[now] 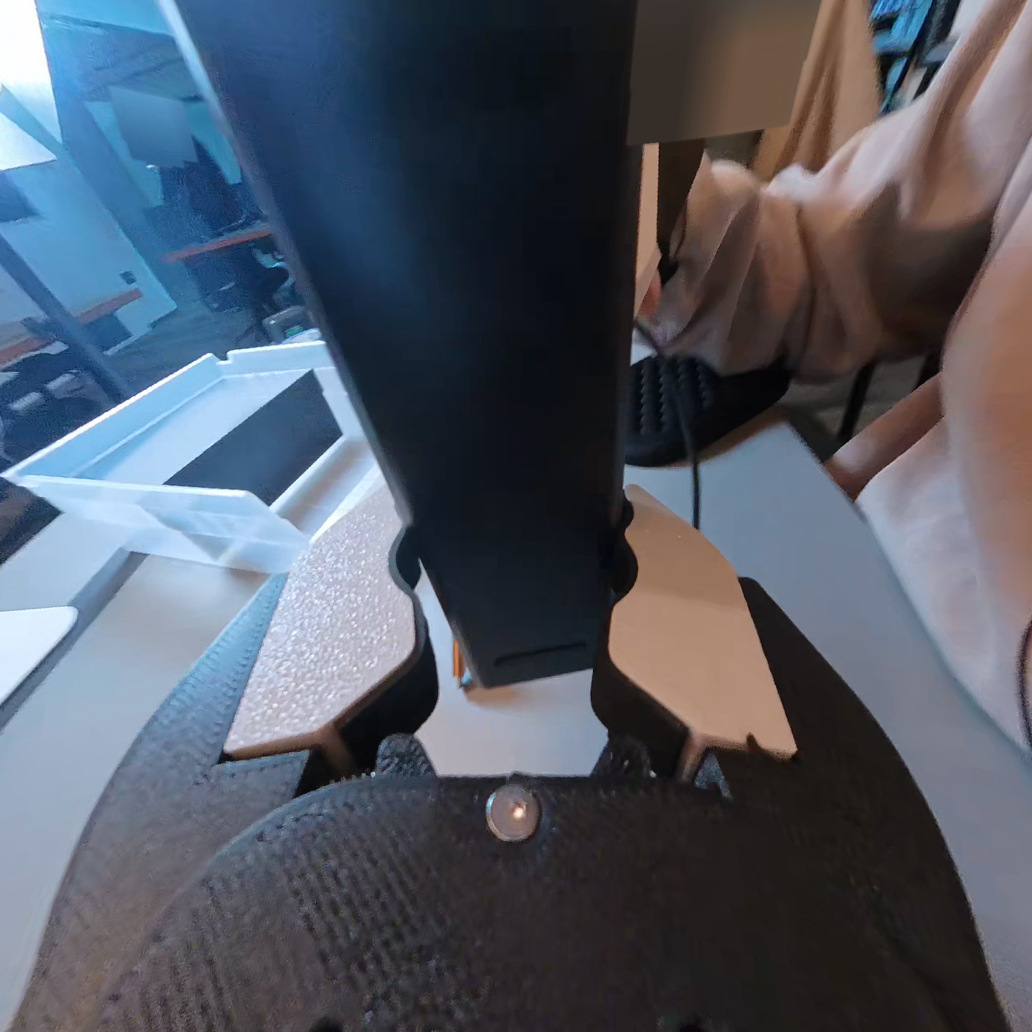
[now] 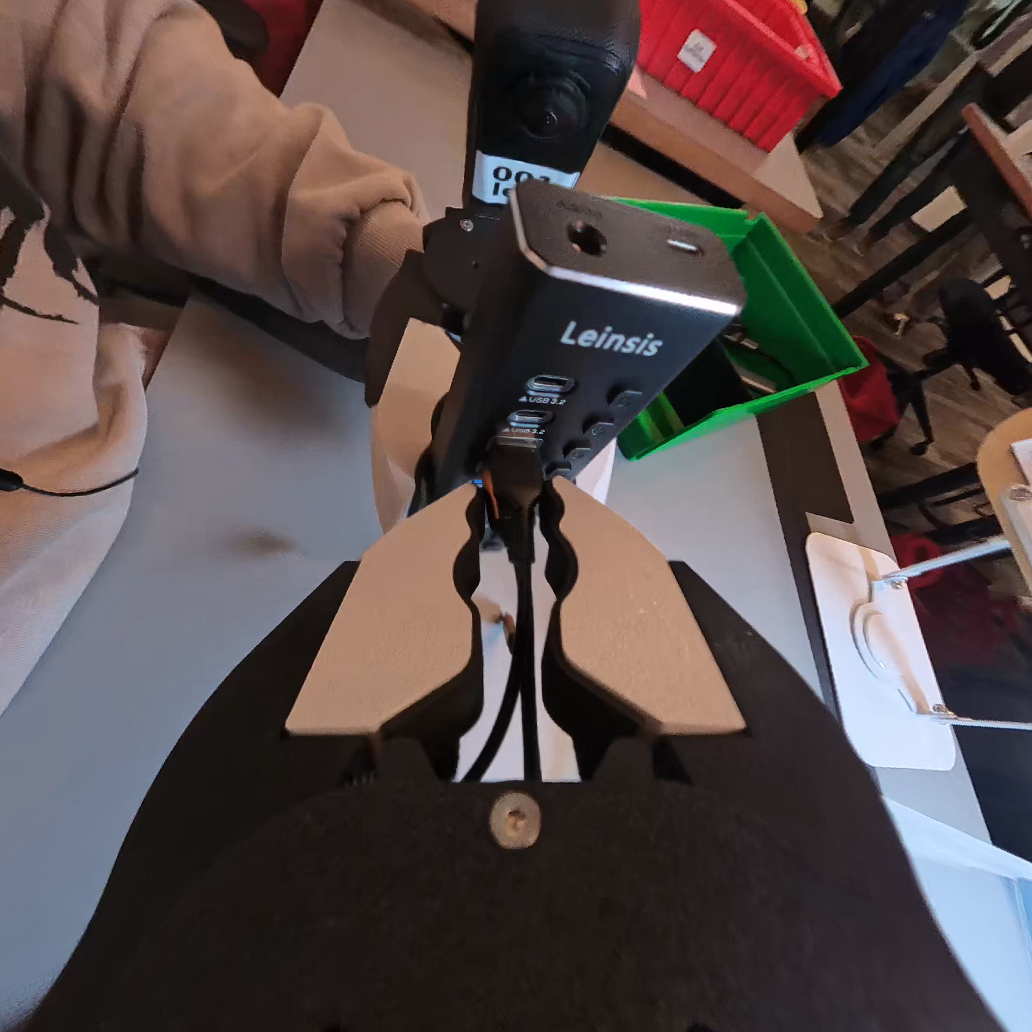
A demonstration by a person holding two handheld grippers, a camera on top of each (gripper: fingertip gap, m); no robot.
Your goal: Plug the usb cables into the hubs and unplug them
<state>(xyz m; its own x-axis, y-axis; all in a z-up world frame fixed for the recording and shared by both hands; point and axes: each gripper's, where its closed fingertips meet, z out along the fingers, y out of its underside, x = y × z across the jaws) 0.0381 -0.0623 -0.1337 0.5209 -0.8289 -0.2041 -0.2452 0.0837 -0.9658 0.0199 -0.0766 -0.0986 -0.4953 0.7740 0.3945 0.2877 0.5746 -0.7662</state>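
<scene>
My left gripper (image 1: 511,553) is shut on the lower end of a black USB hub (image 1: 447,279), which fills the middle of the left wrist view and stands up from the grey table (image 1: 782,530). In the right wrist view the hub (image 2: 608,313) shows its port side with several ports and buttons. A black USB plug (image 2: 516,480) sits in a lower port. My right gripper (image 2: 514,491) is closed around that plug, and its black cable (image 2: 528,670) runs back between the fingers. The left gripper (image 2: 424,313) shows behind the hub.
A green open bin (image 2: 782,313) stands right behind the hub, with a red crate (image 2: 726,61) farther back. A white plate with a metal bracket (image 2: 877,642) lies at the right table edge. A white tray (image 1: 167,424) and a clear plastic lid (image 1: 167,519) lie left. A person's beige sleeve (image 1: 837,251) is close. Less than 4 cm separates the two grippers' tips.
</scene>
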